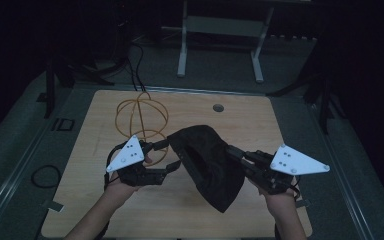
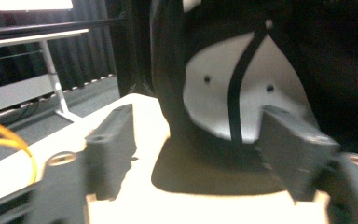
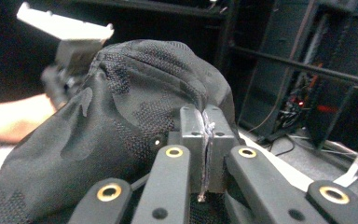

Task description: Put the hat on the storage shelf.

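A black mesh cap hangs above the wooden table, held up at its right side. My right gripper is shut on the cap's fabric; in the right gripper view the jaws pinch a fold of the cap at the right gripper. My left gripper stands open at the cap's left edge, its jaws on either side of the rim. In the left gripper view the cap's pale inner lining shows ahead of the left gripper, whose jaws are wide apart.
An orange cable lies coiled on the table behind the left hand. A round hole sits near the far edge. A white desk frame stands on the floor beyond. A black cable loop lies on the floor at left.
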Demonstrator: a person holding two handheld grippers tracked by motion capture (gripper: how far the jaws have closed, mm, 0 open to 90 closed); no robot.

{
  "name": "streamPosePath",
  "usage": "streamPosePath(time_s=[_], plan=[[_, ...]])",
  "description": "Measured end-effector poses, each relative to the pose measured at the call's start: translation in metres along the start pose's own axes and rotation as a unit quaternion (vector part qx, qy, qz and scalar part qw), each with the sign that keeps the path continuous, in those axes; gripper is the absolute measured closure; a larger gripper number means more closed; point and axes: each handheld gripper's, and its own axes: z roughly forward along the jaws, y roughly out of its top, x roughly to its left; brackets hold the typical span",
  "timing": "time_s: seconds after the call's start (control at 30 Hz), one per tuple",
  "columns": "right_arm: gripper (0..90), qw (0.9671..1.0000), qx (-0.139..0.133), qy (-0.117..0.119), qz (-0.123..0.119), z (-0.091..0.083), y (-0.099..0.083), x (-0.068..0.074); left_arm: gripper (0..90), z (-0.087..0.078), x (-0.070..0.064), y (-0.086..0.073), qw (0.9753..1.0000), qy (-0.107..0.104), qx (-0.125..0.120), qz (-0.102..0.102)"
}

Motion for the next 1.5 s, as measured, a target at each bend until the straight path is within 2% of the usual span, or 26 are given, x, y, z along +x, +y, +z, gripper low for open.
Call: streamPosePath(time_s=[0.07,0.13,0.3,0.43,0.6,0.73,0.77,0.83,0.93,1.03,1.17,1.27,1.37,1.5], plan=[[89.1,0.9999,-0.006,-0.009,0.004,0.002,0.004,-0.007,24.1,-0.004,0.001,-0.004,0.9999,0.01,-0.001,-0.004],[89.0,0.9998,-0.01,-0.017,0.006,0.005,0.008,-0.012,16.4,-0.008,0.002,-0.008,0.9996,0.024,0.012,-0.004],[89.1,0.999,-0.005,-0.044,0.004,0.018,0.017,-0.025,11.9,-0.02,0.004,-0.022,0.9982,0.057,0.019,-0.008],[89.0,0.9984,-0.006,-0.055,0.009,0.03,0.02,-0.033,3.9,-0.029,0.005,-0.033,0.9965,0.074,0.031,-0.023],[89.1,0.9981,-0.008,-0.06,0.014,0.05,0.027,-0.039,2.8,-0.038,0.002,-0.052,0.9944,0.091,0.045,-0.03],[89.0,0.998,-0.001,-0.063,0.005,0.07,0.037,-0.043,2.8,-0.043,-0.002,-0.068,0.9923,0.103,0.057,-0.039],[89.0,0.9978,0.001,-0.066,0.001,0.075,0.04,-0.043,2.7,-0.043,-0.002,-0.073,0.9912,0.106,0.065,-0.046],[89.0,0.9977,0.001,-0.067,-0.001,0.085,0.044,-0.045,2.7,-0.046,-0.003,-0.084,0.9908,0.106,0.064,-0.055],[89.0,0.9976,0.005,-0.068,-0.002,0.099,0.051,-0.046,2.7,-0.049,-0.005,-0.1,0.9888,0.121,0.071,-0.052],[89.0,0.9974,0.009,-0.071,-0.005,0.114,0.057,-0.045,2.8,-0.055,-0.005,-0.116,0.9855,0.142,0.076,-0.052],[89.0,0.9974,0.014,-0.071,-0.007,0.134,0.064,-0.044,2.9,-0.067,-0.004,-0.133,0.9803,0.169,0.075,-0.071],[89.0,0.9974,0.021,-0.068,-0.011,0.15,0.068,-0.042,2.9,-0.078,-0.004,-0.138,0.9785,0.182,0.065,-0.071],[89.0,0.9976,0.03,-0.061,-0.013,0.165,0.07,-0.039,2.9,-0.086,-0.005,-0.14,0.9768,0.199,0.053,-0.059],[88.9,0.9977,0.048,-0.044,-0.017,0.184,0.068,-0.031,2.9,-0.091,-0.002,-0.142,0.9759,0.202,0.053,-0.063]])
